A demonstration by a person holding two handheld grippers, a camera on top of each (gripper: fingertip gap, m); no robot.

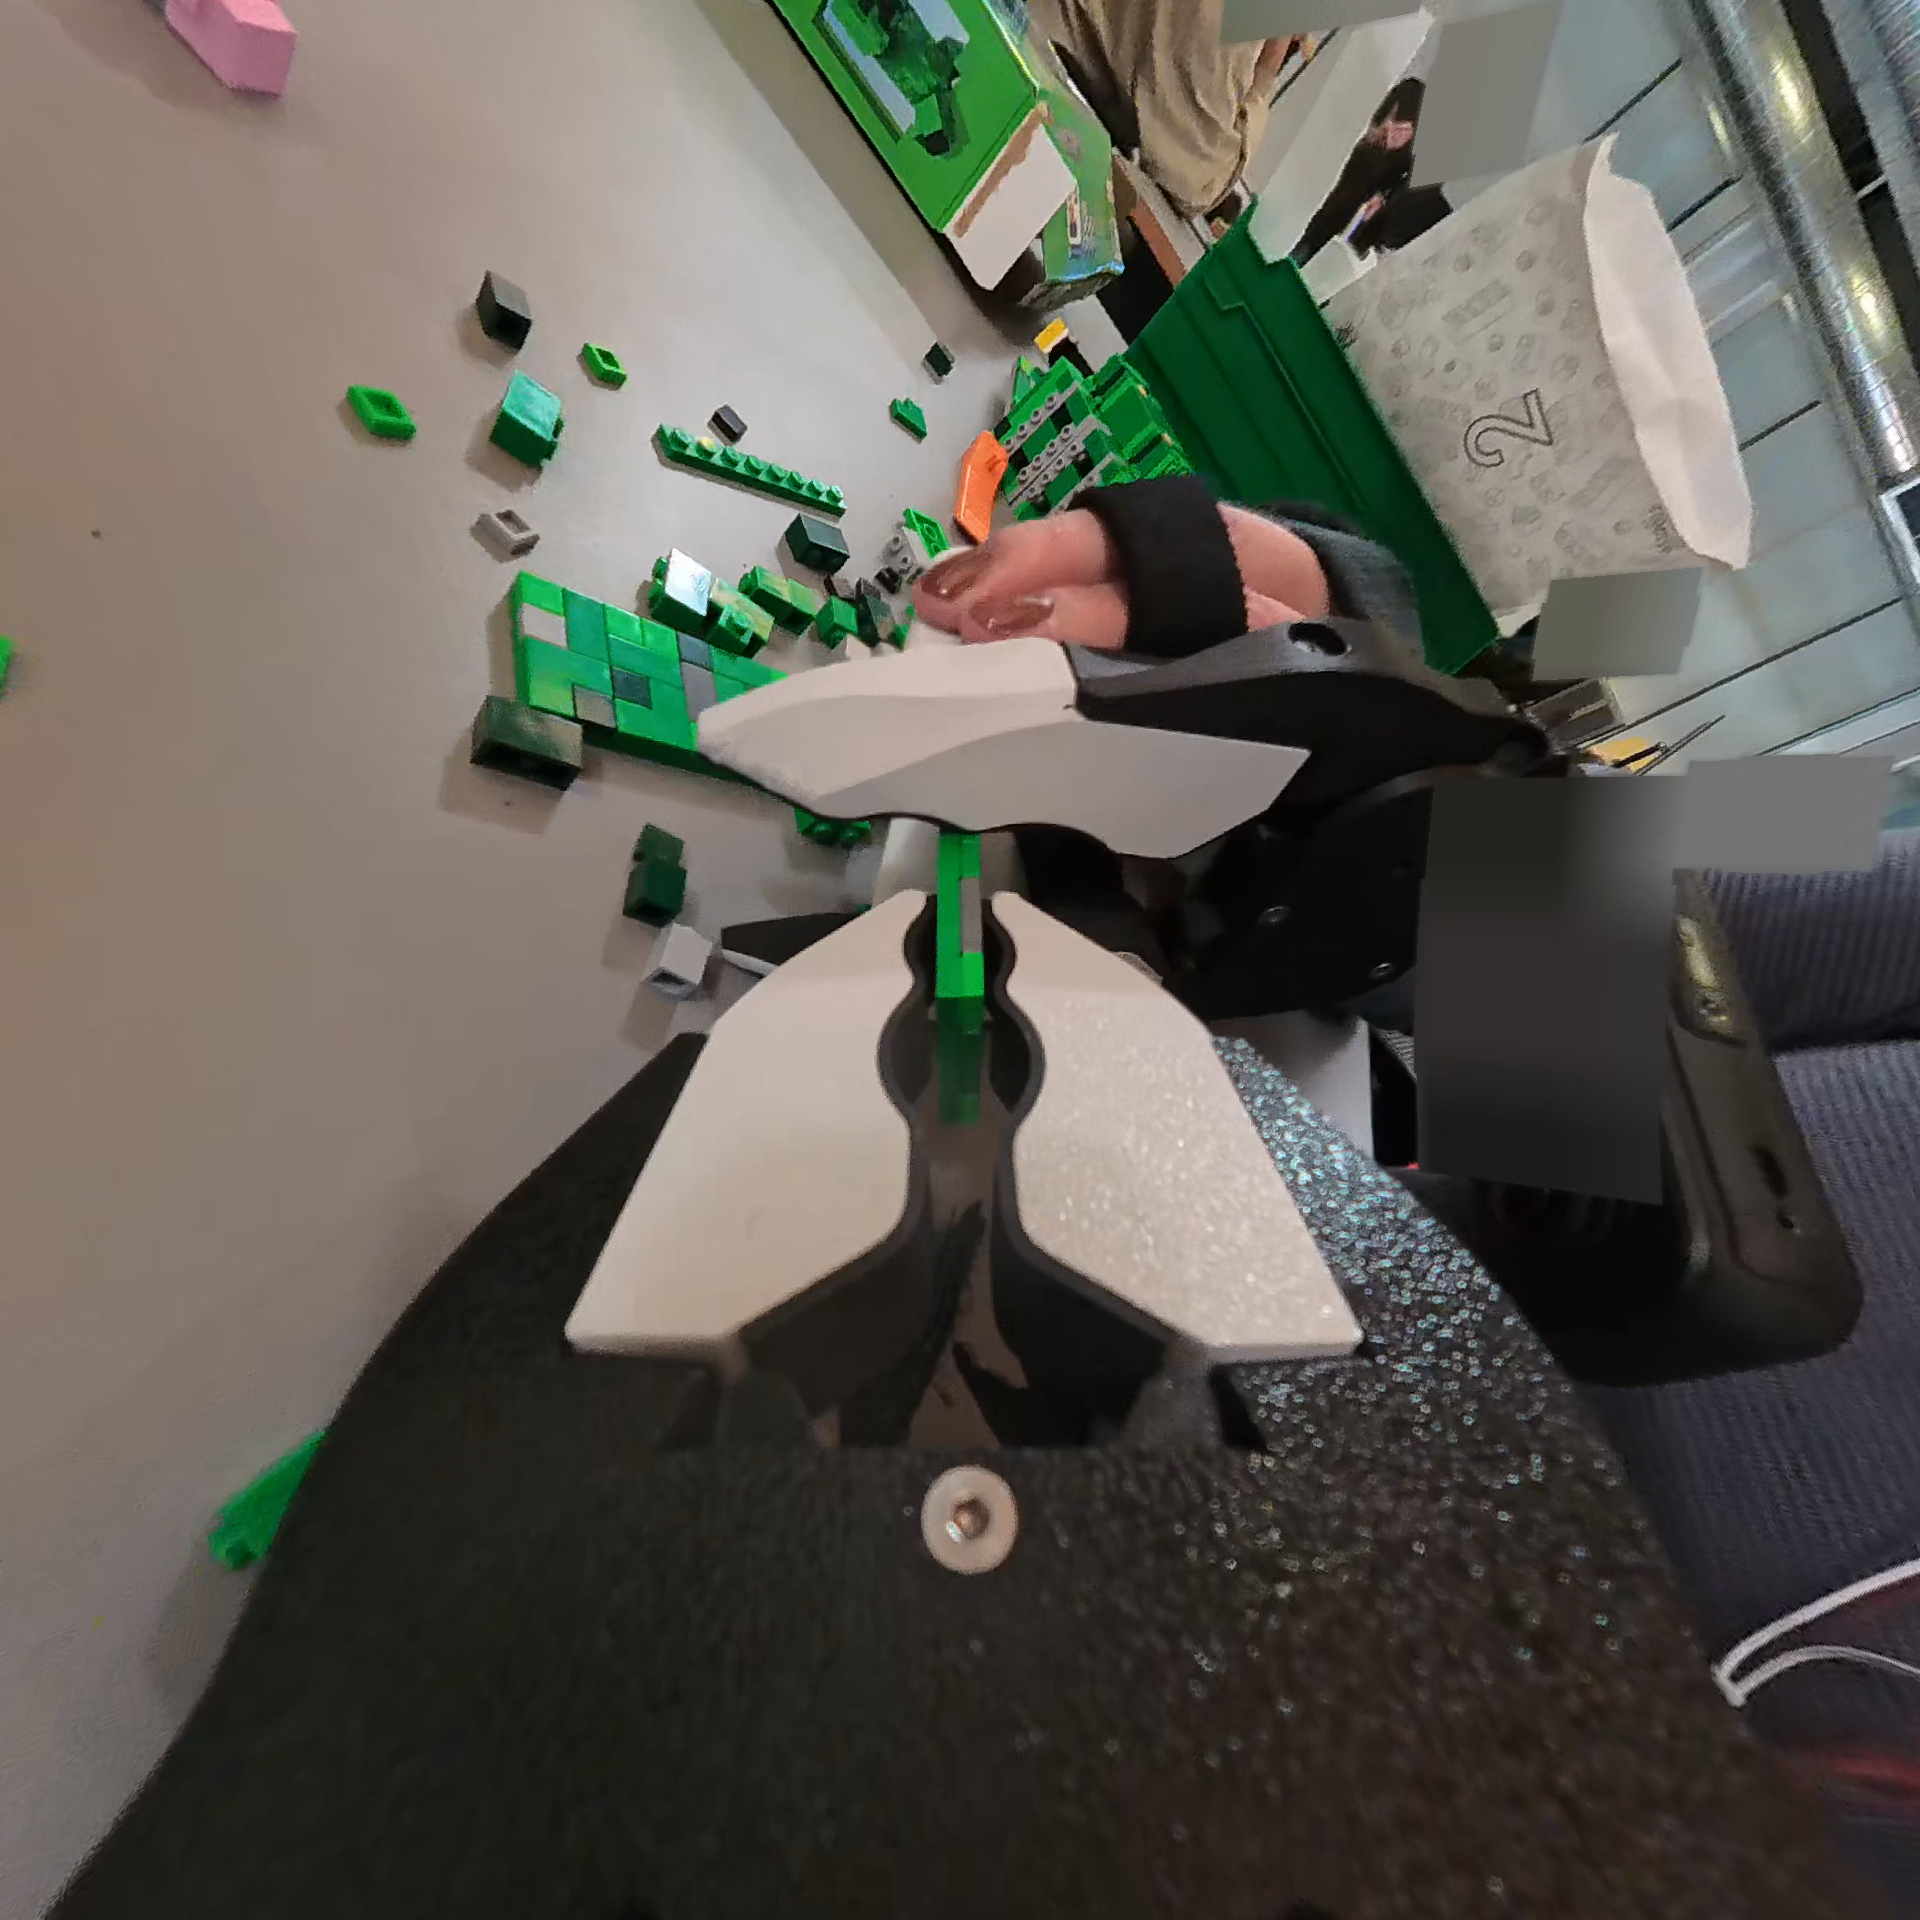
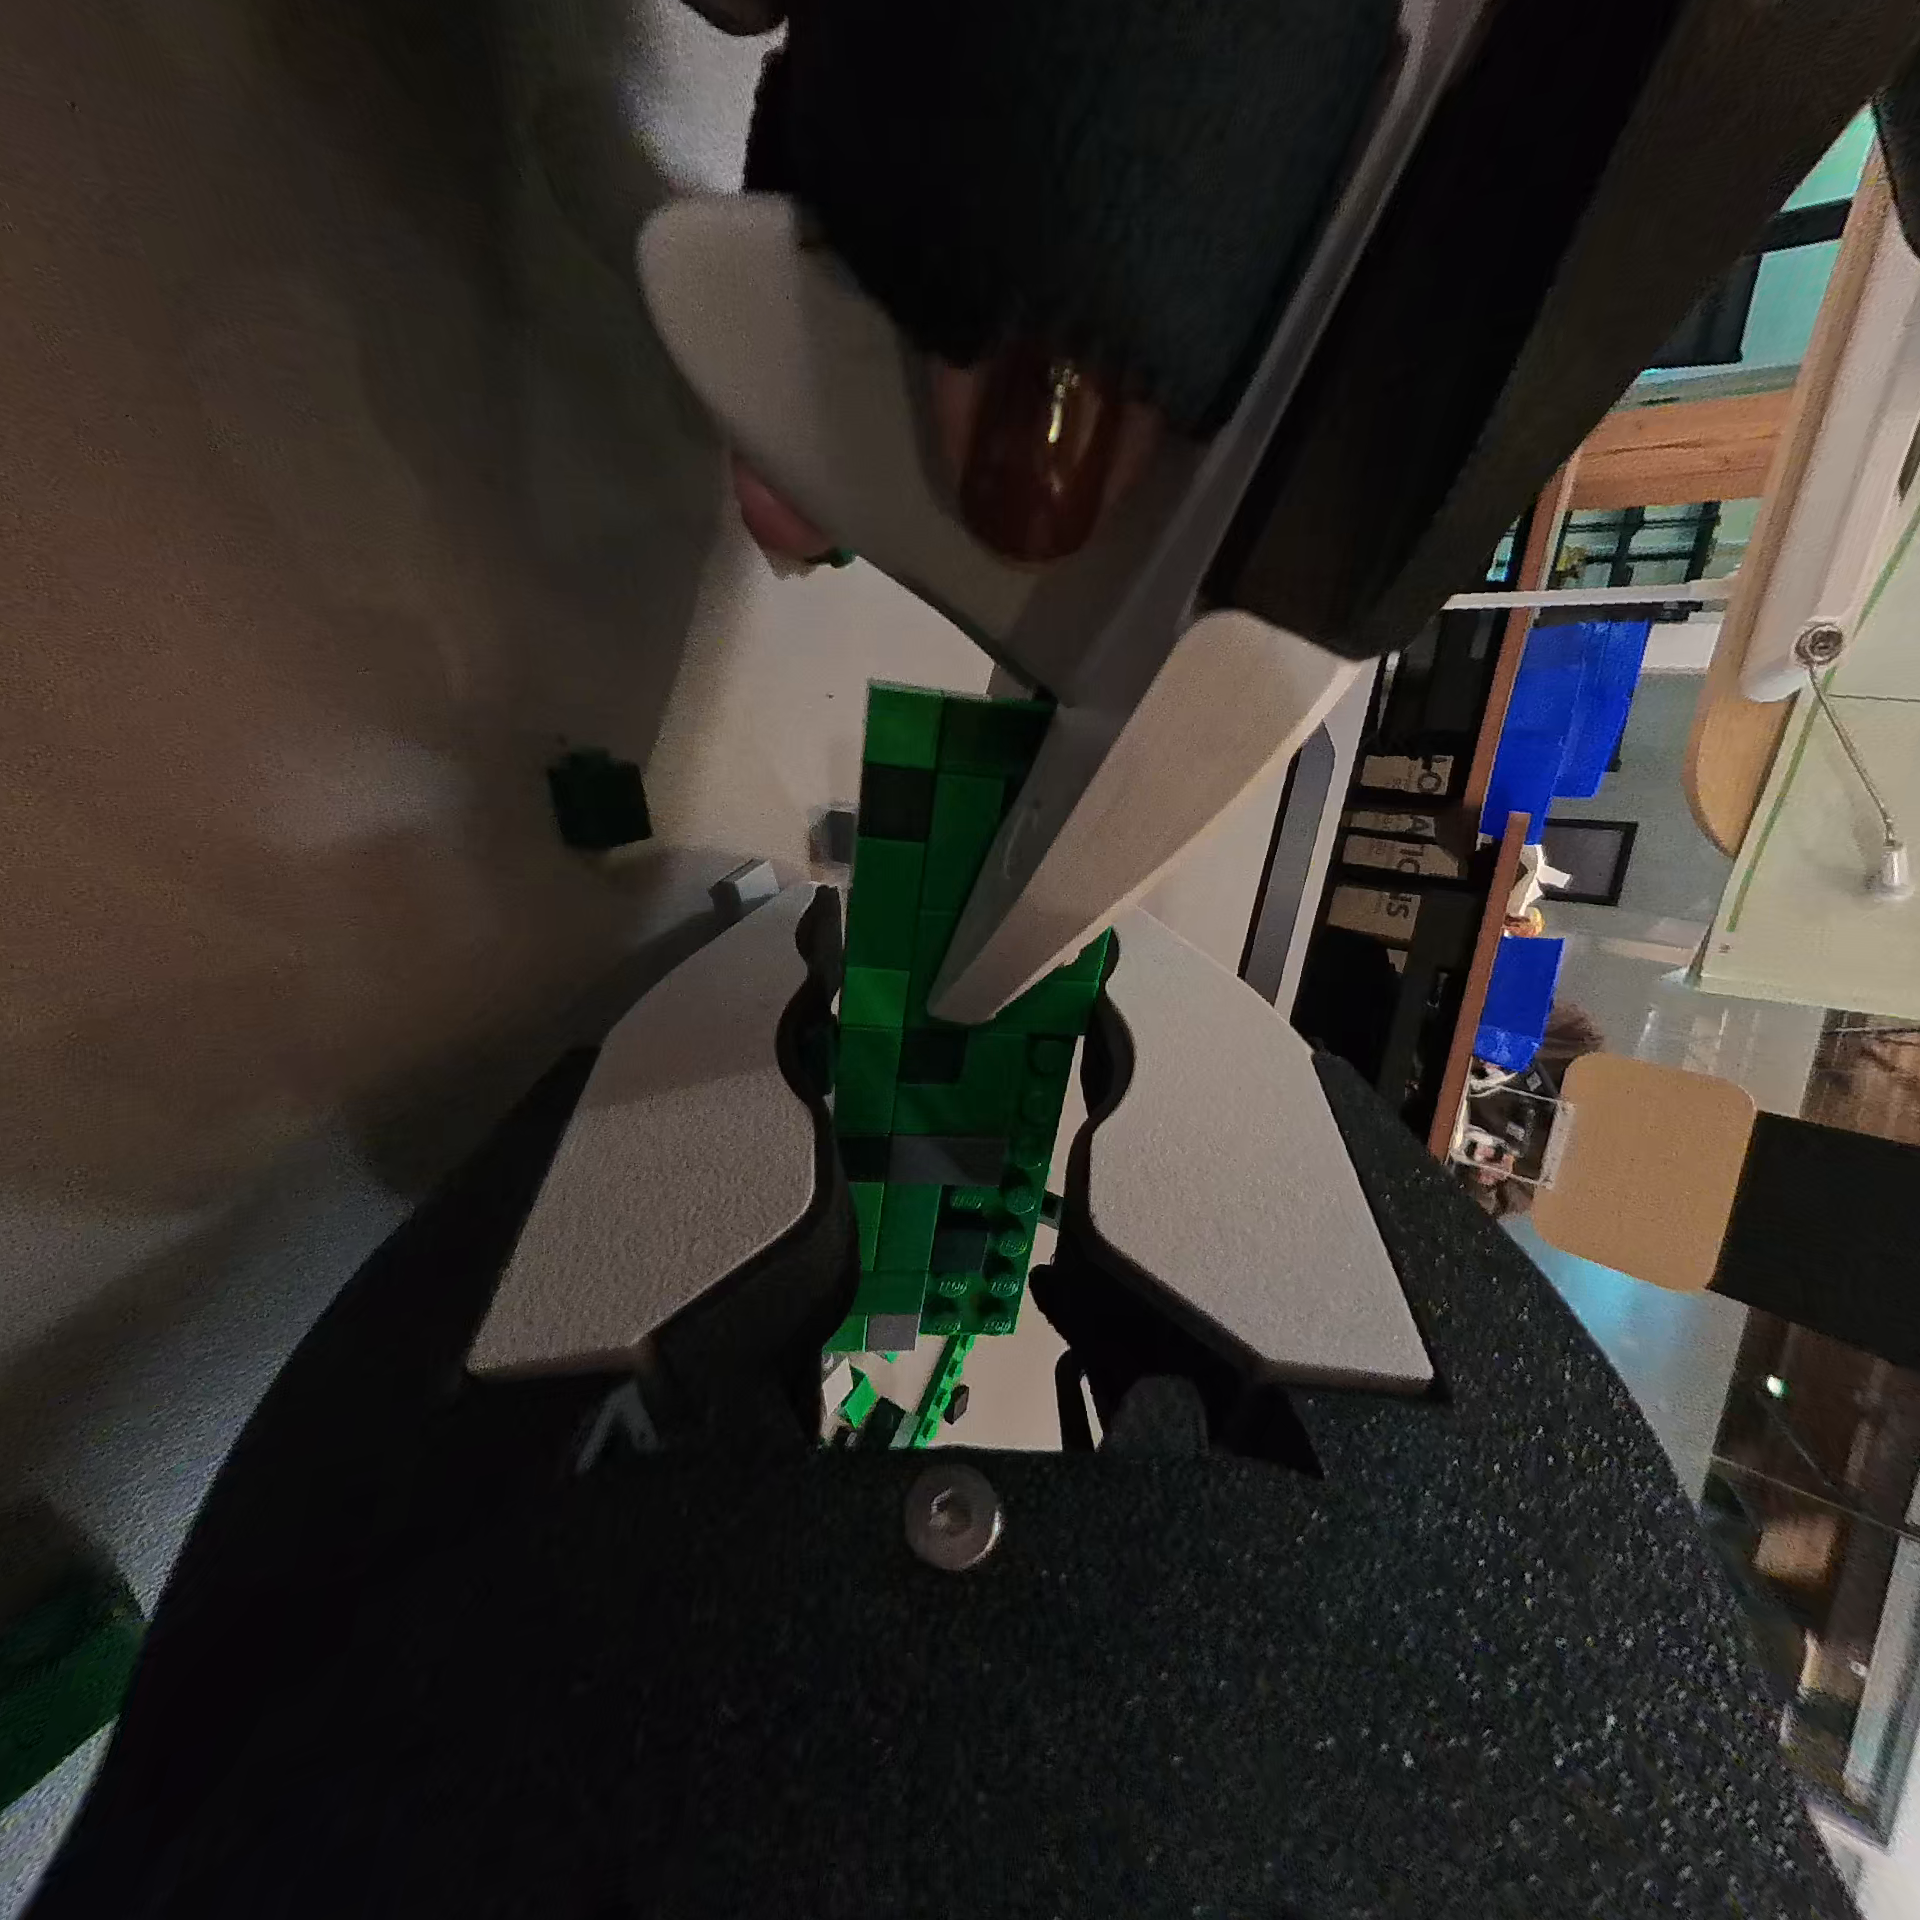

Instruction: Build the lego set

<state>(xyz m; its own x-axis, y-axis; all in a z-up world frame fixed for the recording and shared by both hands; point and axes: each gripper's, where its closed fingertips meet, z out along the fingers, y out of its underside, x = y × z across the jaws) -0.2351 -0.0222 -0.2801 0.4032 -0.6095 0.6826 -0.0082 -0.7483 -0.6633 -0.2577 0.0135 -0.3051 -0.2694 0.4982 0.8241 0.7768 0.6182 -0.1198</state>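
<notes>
Holding a flat green panel edge-on, your left gripper has its fingers pressed on both faces. Your right gripper also pinches this panel, one finger on each side. The two tools meet on it, well above the table.

In the right view, the left gripper's white finger lies across the panel's face and hides part of it. In the left view, the right gripper's finger blocks the panel's far end.

Behind, a second tiled panel lies flat on the table with loose bricks around it. A long green strip sits farther back, near an orange piece. A green box, a green bin and a white paper bag stand at the far edge. A pink block sits well apart.
</notes>
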